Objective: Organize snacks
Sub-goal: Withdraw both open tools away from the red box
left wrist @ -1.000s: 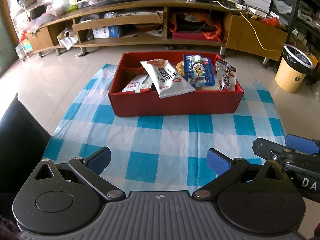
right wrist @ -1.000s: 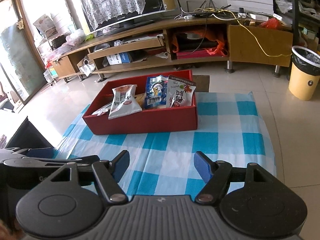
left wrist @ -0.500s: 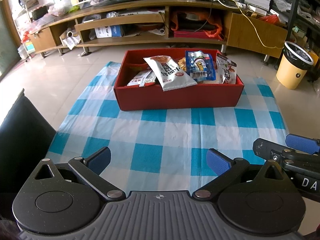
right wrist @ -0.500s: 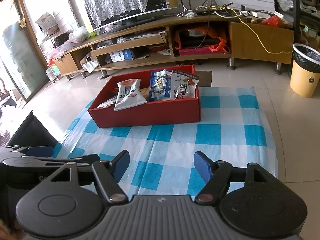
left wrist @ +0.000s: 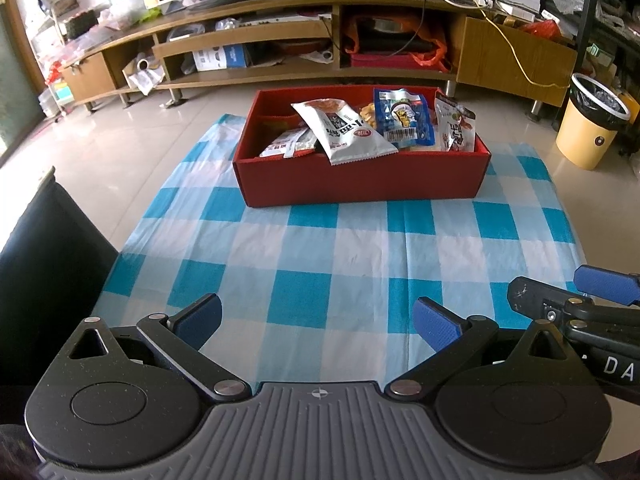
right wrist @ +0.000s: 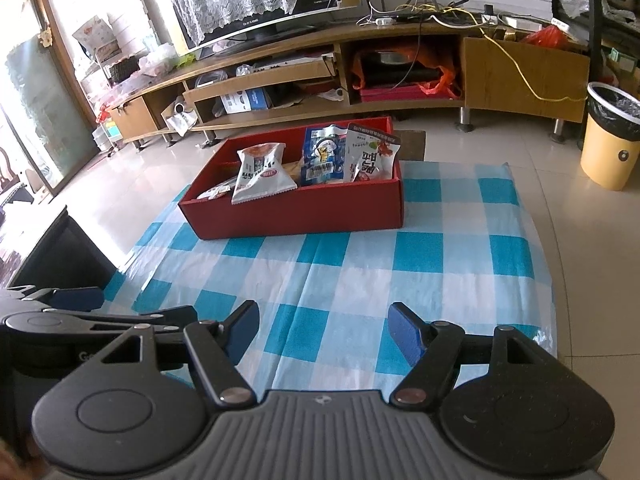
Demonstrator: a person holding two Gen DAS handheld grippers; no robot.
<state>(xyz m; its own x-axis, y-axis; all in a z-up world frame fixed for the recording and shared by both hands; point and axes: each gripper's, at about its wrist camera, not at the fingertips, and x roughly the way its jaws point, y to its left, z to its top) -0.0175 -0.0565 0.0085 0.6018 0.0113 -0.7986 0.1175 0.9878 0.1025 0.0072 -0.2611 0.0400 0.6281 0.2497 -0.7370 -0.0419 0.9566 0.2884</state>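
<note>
A red box (left wrist: 360,184) (right wrist: 304,212) stands at the far side of a blue-and-white checked cloth (left wrist: 320,256) (right wrist: 360,264). Several snack packets lie in it: a white packet (left wrist: 344,130) (right wrist: 262,174) leaning over the front wall, a blue packet (left wrist: 402,116) (right wrist: 322,156), a red-and-white packet (left wrist: 456,128) (right wrist: 372,156) and small sachets (left wrist: 288,146) at the left. My left gripper (left wrist: 318,322) hangs open over the near cloth with nothing between its fingers. My right gripper (right wrist: 324,334) is open and empty too, side by side with the left; its blue fingertip (left wrist: 604,282) shows at the right edge.
A long wooden TV cabinet (left wrist: 280,48) with clutter and cables runs behind the box. A yellow waste bin (left wrist: 592,124) (right wrist: 612,136) stands at the right on the tiled floor. A dark object (left wrist: 44,256) sits beside the cloth at the left.
Both views have tilted slightly, so the box sits a little higher and farther in each frame. The grippers stay open and empty; nothing on the cloth has moved.
</note>
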